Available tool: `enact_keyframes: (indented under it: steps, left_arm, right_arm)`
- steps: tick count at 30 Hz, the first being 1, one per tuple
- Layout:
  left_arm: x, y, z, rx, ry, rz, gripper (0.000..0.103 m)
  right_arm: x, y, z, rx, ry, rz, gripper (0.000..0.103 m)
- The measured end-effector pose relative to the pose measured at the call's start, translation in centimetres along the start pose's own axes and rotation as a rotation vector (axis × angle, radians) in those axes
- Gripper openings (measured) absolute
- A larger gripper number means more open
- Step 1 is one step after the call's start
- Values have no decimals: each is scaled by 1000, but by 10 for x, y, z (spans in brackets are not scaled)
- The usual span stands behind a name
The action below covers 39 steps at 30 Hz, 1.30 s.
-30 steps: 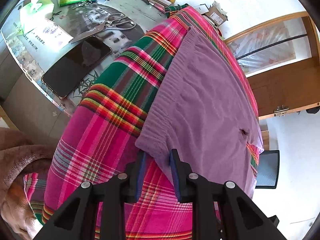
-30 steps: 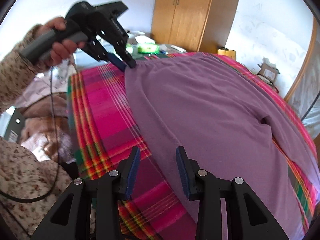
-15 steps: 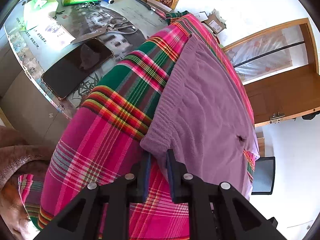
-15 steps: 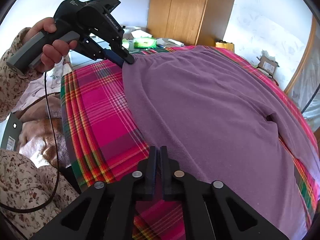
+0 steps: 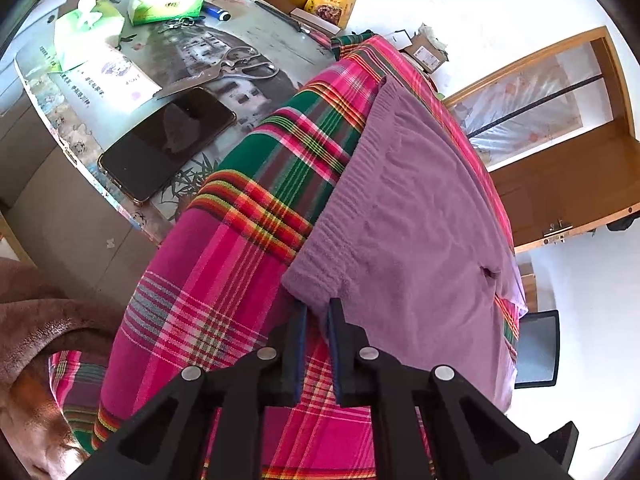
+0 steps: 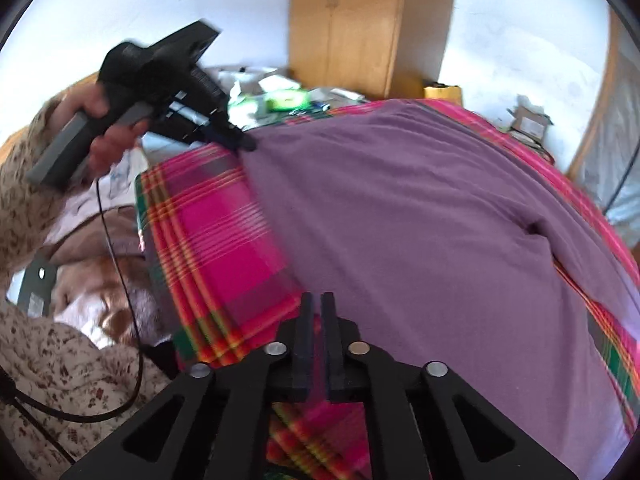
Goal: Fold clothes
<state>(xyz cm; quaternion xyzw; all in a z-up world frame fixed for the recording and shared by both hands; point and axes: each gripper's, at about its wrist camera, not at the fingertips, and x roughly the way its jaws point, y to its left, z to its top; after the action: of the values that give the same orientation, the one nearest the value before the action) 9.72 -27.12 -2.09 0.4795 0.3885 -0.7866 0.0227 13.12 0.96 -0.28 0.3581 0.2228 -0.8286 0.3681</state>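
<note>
Both tools are clenched on the purple garment (image 5: 408,216): my left tool (image 5: 317,312) pinches the ribbed hem corner, and my right tool (image 6: 316,312) grips the near side edge, its fingers almost together. I see the garment spread flat over the pink plaid cloth (image 5: 216,292), with a wide bare band of plaid along its left edge giving room to move. Beyond the cloth's far edge the glass worktop (image 5: 256,32) carries a dark phone (image 5: 166,144), scissors (image 5: 240,69) and tissue packs (image 5: 166,0). From the right wrist view, a hand (image 6: 108,128) holds the left tool at the garment's far corner.
</note>
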Motion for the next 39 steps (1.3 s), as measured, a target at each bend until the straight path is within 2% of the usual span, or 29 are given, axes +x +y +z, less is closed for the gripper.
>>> enact_keyframes:
  steps: [1,2,7,10,12,13,23,30,33,39]
  left_arm:
    - [0,0,0,0,1,0,10]
    - [0,1,0,-5,3,-3,10]
    - [0,1,0,-5,3,2,10]
    - [-1,0,0,-5,1,-2,10]
    - [-2,0,1,-3,1,-1,10]
    - [-2,0,1,-2,1,1,10]
    - [-1,2,3,-6,8,18,10]
    - [-10,-11,8,47,20,55,15]
    - [-25,-18,13,66,-31,142,15]
    - [-48,-41,39,130,-76,243,15]
  right_arm:
    - [0,-1,0,1,-1,-7,25]
    - [-1,-1,0,2,-1,-13,30]
    - [9,3,1,-23,6,-11,34]
    - [12,-2,2,18,5,13,33]
    - [14,-4,2,39,6,24,16]
    - [14,-6,2,45,8,17,2]
    - [7,3,-4,93,3,81,1]
    - [4,-3,4,49,20,91,5]
    - [-9,-22,7,87,-10,138,7]
    - [-43,-70,16,162,-42,174,13]
